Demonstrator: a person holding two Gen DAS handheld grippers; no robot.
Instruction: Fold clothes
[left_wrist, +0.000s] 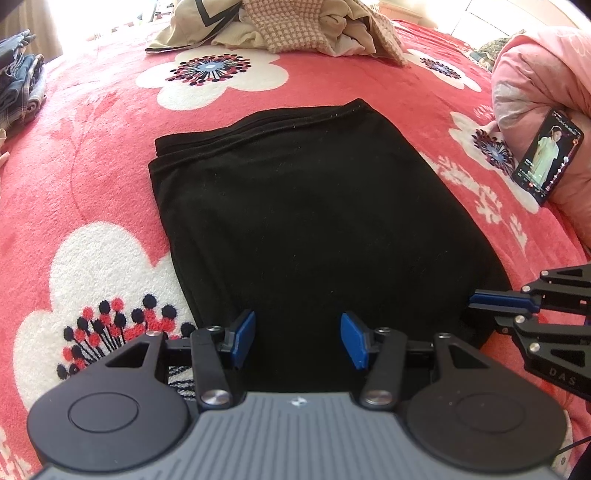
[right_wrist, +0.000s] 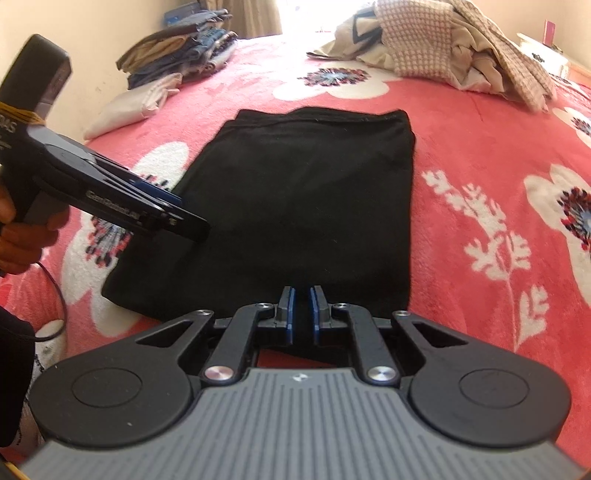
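Observation:
A black garment (left_wrist: 295, 221) lies folded flat in a rectangle on the red floral blanket (left_wrist: 92, 166); the right wrist view shows the garment (right_wrist: 306, 199) too. My left gripper (left_wrist: 300, 339) stands open over its near edge, blue pads wide apart with nothing between them. My right gripper (right_wrist: 302, 314) is shut, its pads almost touching above the garment's near edge, and no cloth shows between them. In the left wrist view the right gripper (left_wrist: 476, 300) sits at the garment's near right corner. A hand holds the left gripper (right_wrist: 184, 221) over the garment's left side.
A heap of unfolded beige and checked clothes (right_wrist: 443, 48) lies at the far end of the bed. Folded clothes are stacked (right_wrist: 184, 55) at the far left beside a white bundle (right_wrist: 136, 103). A lit phone (left_wrist: 546, 158) leans on a pink quilt (left_wrist: 546, 74) at the right.

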